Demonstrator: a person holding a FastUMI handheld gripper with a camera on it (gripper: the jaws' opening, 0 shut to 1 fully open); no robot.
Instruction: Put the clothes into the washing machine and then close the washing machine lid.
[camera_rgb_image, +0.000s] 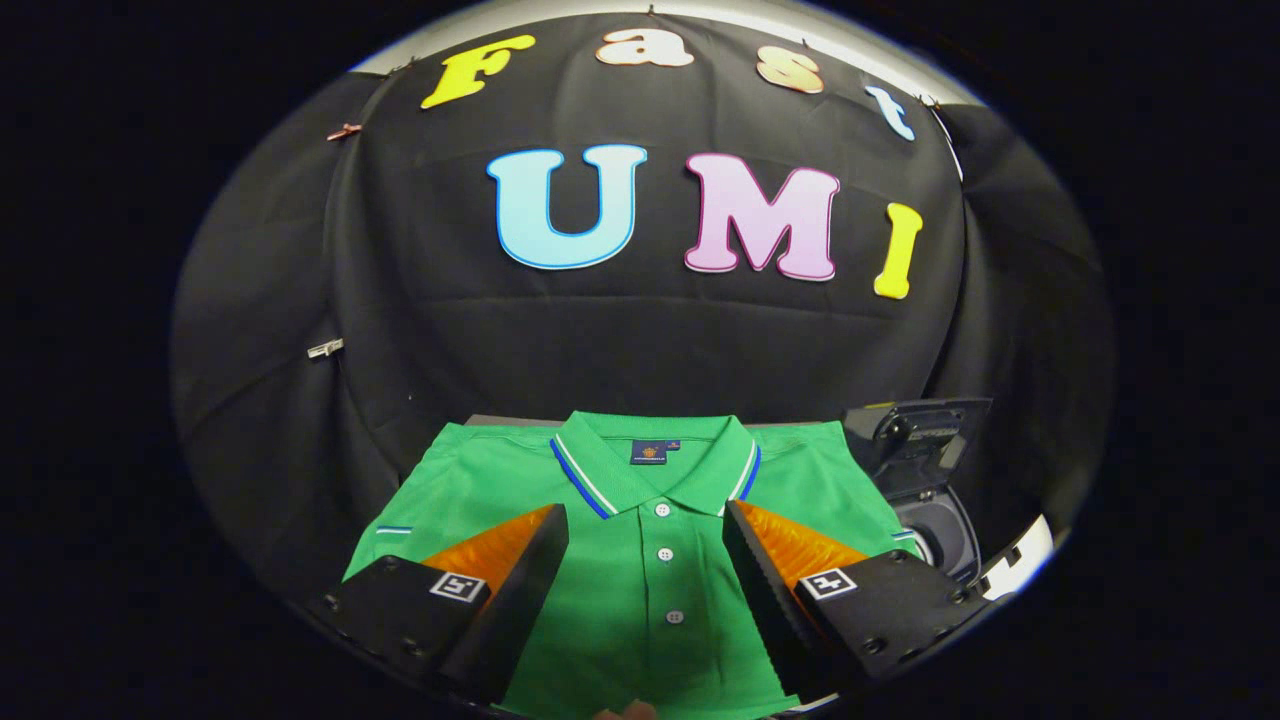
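A green polo shirt with a blue-and-white striped collar and white buttons lies spread flat on a table, collar pointing away from me. My gripper hovers over it, open wide, its fingers on either side of the button placket. Nothing is held between the fingers. Off to the right of the shirt stands a small dark washing machine; its lid is raised and the round drum opening shows beneath it.
The black cloth wall of the booth hangs close behind the table. The table's far edge shows just past the shirt's left shoulder. A white object sits to the right of the washing machine.
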